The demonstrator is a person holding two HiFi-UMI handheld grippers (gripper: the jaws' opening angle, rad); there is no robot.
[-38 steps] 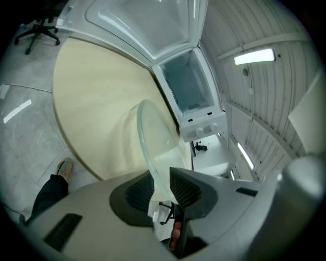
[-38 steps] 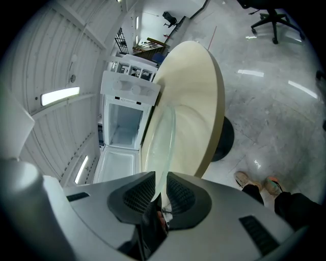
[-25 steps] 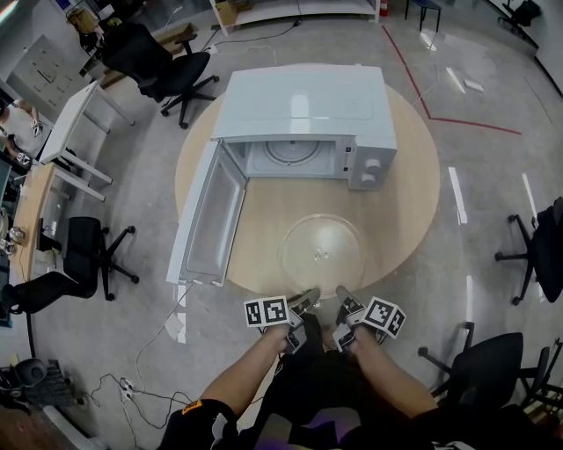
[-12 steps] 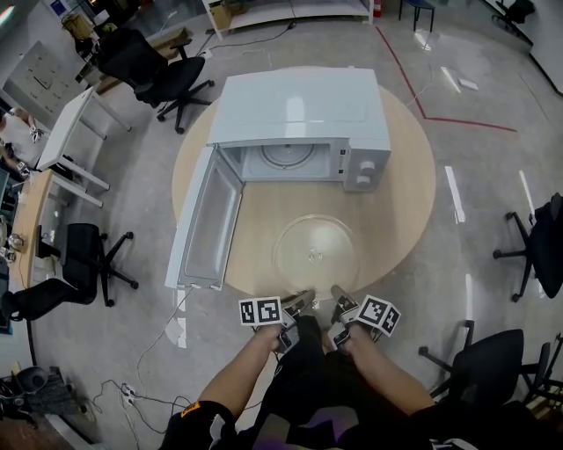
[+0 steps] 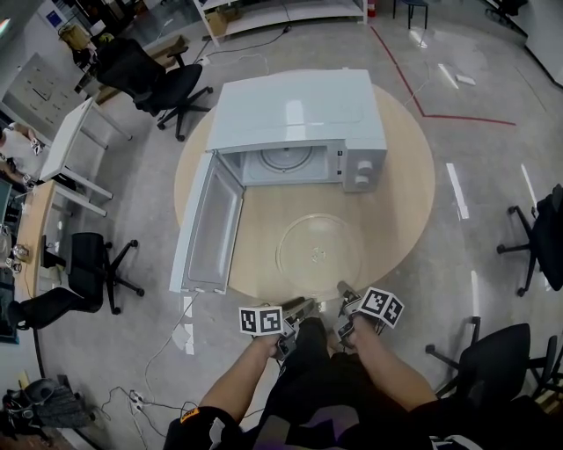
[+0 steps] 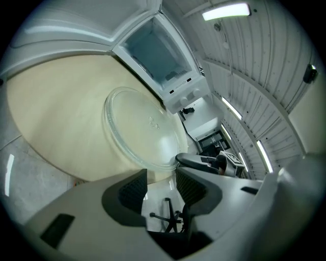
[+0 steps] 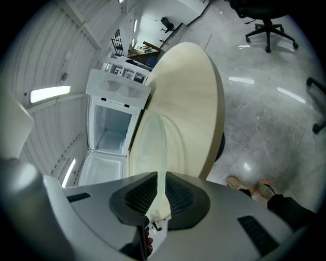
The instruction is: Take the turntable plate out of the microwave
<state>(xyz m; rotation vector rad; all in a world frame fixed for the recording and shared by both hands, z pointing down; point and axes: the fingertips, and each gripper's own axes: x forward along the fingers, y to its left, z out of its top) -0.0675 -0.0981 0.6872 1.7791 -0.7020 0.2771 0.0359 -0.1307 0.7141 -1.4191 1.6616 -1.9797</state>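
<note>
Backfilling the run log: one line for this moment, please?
plate: out, on table before open microwave | left gripper: jaws just opening, nothing between | right gripper: shut on plate rim

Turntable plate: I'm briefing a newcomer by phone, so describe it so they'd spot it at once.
On the round wooden table stands a white microwave, its door swung open. In front of it, near the table's near edge, the glass turntable plate lies flat. It is the only clear round disc; its neighbours are white and boxy.

Bright overhead strip lights; fisheye-warped, dark-cornered edges
</note>
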